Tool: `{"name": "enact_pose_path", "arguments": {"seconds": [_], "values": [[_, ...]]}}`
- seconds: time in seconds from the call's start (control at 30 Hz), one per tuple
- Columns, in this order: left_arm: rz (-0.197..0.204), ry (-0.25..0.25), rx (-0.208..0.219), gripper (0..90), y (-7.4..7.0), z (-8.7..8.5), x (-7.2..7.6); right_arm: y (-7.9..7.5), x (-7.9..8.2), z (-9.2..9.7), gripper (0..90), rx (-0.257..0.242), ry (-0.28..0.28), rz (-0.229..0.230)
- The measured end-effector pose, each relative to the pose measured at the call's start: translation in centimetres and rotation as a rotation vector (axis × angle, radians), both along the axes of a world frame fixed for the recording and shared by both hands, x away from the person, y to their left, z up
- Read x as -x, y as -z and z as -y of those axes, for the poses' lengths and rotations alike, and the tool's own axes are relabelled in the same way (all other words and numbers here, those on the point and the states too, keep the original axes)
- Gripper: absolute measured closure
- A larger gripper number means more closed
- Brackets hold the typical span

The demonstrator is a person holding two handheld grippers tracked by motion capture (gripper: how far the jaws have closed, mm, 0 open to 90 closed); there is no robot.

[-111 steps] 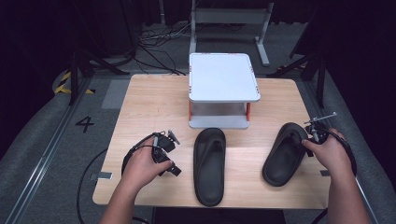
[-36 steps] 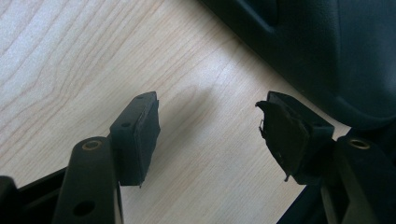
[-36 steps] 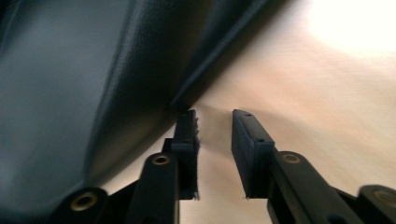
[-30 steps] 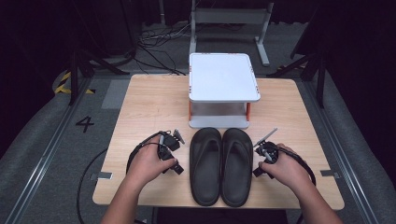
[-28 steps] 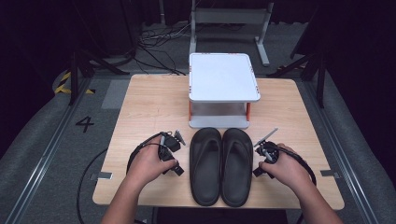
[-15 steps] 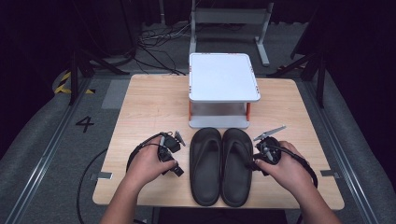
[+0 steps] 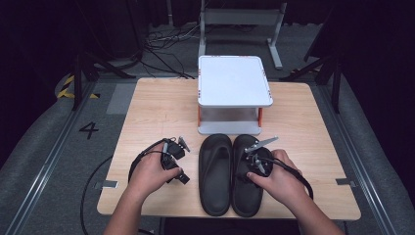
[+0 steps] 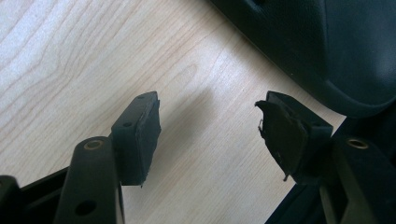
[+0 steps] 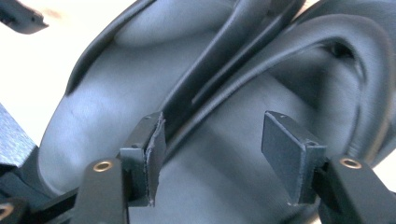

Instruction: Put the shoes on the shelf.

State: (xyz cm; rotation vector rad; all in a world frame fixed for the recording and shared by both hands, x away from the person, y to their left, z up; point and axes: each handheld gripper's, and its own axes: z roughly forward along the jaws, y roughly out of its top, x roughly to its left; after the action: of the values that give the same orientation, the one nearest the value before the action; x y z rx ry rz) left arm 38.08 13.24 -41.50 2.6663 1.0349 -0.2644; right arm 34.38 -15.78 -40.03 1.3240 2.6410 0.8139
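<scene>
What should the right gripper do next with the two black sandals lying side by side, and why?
Probably shift the right gripper sideways off the right sandal. Its jaws stand open over the footbed, gripping nothing, and that sandal already lies snug beside the left sandal in front of the white stand. The left gripper rests open on the table.

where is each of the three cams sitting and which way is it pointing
High view: above the person's side, looking forward and down on the table; both forearms, the left claw and right claw show.
Left gripper view: rides the left claw, looking down at bare wood beside the left slipper; its open jaws show.
Right gripper view: rides the right claw, open over the right slipper.
Shared: the high view also shows both slippers, side by side.
</scene>
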Motion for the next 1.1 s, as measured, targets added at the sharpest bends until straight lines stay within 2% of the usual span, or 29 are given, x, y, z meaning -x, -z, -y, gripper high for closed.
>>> {"name": "enact_pose_path", "arguments": {"seconds": [0.03, 0.13, 0.27, 0.3, 0.5, 0.67, 0.77, 0.83, 0.9, 1.1], "values": [[0.0, -0.002, 0.0, 38.1, 0.0, -0.1, 0.1, 0.1, -0.2, -0.2, 40.1, -0.008, 0.022, -0.008], [-0.007, -0.012, -0.008, 38.1, 0.1, -0.5, 0.2, 0.5, -0.7, -0.8, 39.3, -0.012, 0.036, -0.009], [-0.006, -0.021, -0.012, 38.1, 0.2, -0.8, 0.4, 0.7, -0.8, -1.5, 37.8, -0.034, 0.018, -0.028], [-0.01, -0.023, -0.016, 38.1, 0.2, -0.8, 0.4, 0.9, -0.8, -1.9, 36.8, -0.024, 0.02, -0.037], [-0.01, -0.029, -0.014, 38.0, 0.4, -1.0, 0.7, 2.1, -1.2, -3.1, 35.1, 0.049, 0.02, -0.008], [-0.017, -0.032, -0.016, 37.9, 0.6, -1.1, 0.6, 2.9, -1.3, -3.7, 37.3, 0.068, 0.023, -0.005], [-0.018, -0.027, -0.023, 37.9, 0.7, -1.0, 0.6, 2.8, -1.4, -3.3, 44.3, 0.04, 0.03, -0.034], [-0.014, -0.03, -0.021, 37.9, 0.7, -1.0, 0.5, 2.6, -1.3, -3.1, 56.8, 0.059, 0.019, -0.032], [-0.014, -0.027, -0.016, 38.0, 0.8, -1.0, 0.4, 2.5, -1.4, -2.9, 60.7, 0.085, 0.015, -0.033], [-0.022, -0.022, -0.031, 37.9, 0.8, -0.8, 0.3, 2.1, -1.6, -1.9, 76.8, 0.076, 0.025, -0.09]]}}
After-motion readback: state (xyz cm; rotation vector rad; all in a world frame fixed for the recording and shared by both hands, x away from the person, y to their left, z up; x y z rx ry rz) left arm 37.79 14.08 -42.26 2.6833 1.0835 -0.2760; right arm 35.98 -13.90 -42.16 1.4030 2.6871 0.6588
